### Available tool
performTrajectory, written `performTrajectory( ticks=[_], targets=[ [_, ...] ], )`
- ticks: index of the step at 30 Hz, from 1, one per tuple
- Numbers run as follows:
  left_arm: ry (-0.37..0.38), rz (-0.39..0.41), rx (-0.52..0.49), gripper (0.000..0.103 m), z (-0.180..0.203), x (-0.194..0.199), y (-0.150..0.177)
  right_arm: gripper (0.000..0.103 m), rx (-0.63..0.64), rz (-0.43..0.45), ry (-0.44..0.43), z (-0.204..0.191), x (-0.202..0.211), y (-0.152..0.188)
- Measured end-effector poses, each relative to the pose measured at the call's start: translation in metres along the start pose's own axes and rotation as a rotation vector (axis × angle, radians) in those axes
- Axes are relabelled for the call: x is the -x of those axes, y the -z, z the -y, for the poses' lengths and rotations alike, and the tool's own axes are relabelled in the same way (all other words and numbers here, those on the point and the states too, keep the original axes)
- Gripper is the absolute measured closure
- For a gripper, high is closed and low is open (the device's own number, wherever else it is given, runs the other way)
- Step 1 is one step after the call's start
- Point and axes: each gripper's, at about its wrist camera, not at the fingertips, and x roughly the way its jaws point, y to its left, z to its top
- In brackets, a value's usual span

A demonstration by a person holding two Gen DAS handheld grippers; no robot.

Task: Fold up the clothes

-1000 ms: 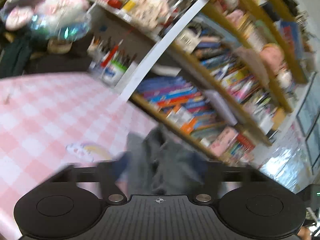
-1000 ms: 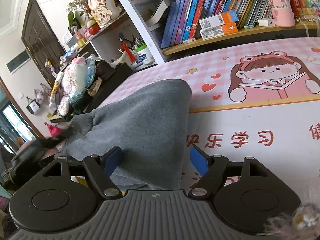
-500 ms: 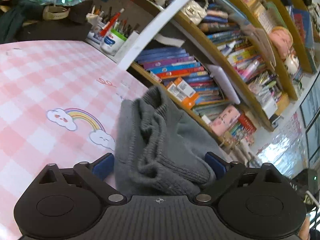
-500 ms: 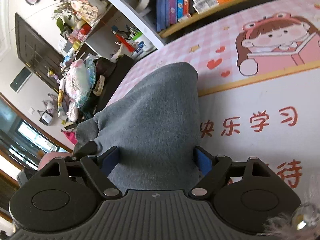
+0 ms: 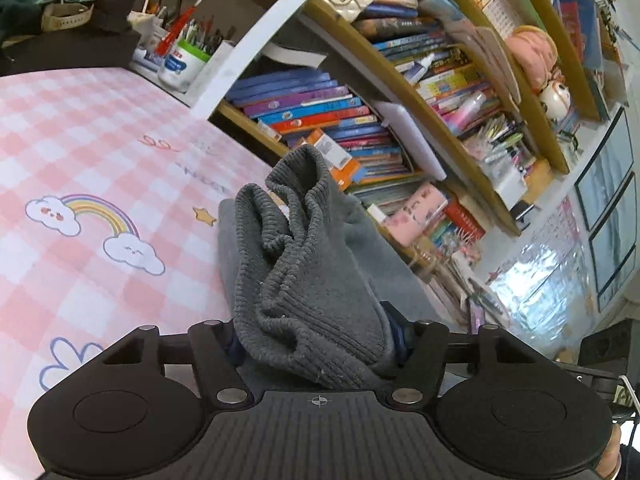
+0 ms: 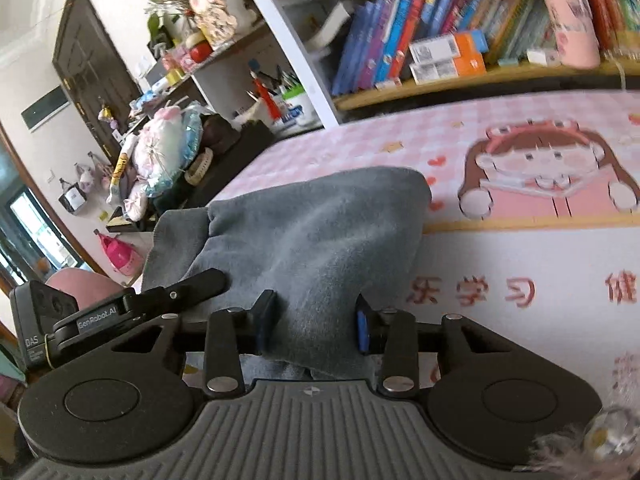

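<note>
While both tongs clench the grey sweater, it lies bunched on the pink checked tabletop beside the bookshelves. The left tongs pinch its ribbed hem, which rises in crumpled folds. The right tongs grip a smooth fold of the same sweater, draped near the cartoon girl printed on the cloth.

Daylight, bright and even. Glare washes out the window in the left view. Strong fisheye curvature bends the bookshelf. Right view is slightly soft; the tablecloth print blurs.
</note>
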Motion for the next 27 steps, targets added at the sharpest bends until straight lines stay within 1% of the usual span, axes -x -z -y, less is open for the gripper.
performTrajectory(
  ticks=[1, 2, 4, 7, 10, 11, 13, 14, 15, 16, 18, 21, 27],
  targets=[
    [-0.003, -0.004, 0.001, 0.037, -0.001, -0.001, 0.000, 0.060, -0.019, -0.005, -0.004, 0.004, -0.002, 0.001],
    [-0.007, -0.009, 0.003, 0.032, -0.002, -0.002, 0.000, 0.057, -0.039, -0.010, -0.008, 0.008, -0.003, 0.001],
    [-0.014, -0.017, 0.006, 0.028, -0.004, -0.004, 0.001, 0.042, -0.080, -0.022, -0.010, 0.014, -0.006, 0.000],
    [-0.019, -0.034, 0.013, 0.022, -0.007, -0.008, 0.002, 0.032, -0.138, -0.043, -0.021, 0.024, -0.012, -0.001],
    [-0.023, -0.044, 0.005, 0.020, -0.006, -0.013, 0.003, 0.031, -0.211, -0.077, -0.043, 0.035, -0.022, 0.000],
    [-0.024, -0.046, 0.001, 0.021, -0.005, -0.014, 0.003, 0.033, -0.227, -0.085, -0.054, 0.037, -0.024, 0.001],
    [-0.024, -0.049, -0.007, 0.026, -0.002, -0.016, 0.003, 0.050, -0.225, -0.084, -0.073, 0.037, -0.025, 0.002],
    [-0.016, -0.047, -0.010, 0.033, -0.001, -0.015, 0.003, 0.055, -0.209, -0.074, -0.081, 0.034, -0.023, 0.001],
    [-0.009, -0.045, -0.014, 0.036, 0.001, -0.015, 0.002, 0.062, -0.185, -0.063, -0.082, 0.030, -0.020, 0.000],
    [-0.002, -0.042, -0.017, 0.037, 0.003, -0.014, 0.002, 0.065, -0.162, -0.052, -0.082, 0.027, -0.018, -0.002],
    [0.014, -0.034, -0.019, 0.041, 0.006, -0.015, 0.000, 0.067, -0.115, -0.028, -0.069, 0.020, -0.013, -0.005],
    [0.039, -0.028, -0.025, 0.041, 0.012, -0.018, -0.004, 0.068, -0.071, 0.003, -0.062, 0.017, -0.006, -0.009],
    [0.071, -0.042, -0.037, 0.041, 0.024, -0.036, -0.019, 0.068, -0.039, 0.041, -0.054, 0.024, 0.001, -0.026]
  ],
)
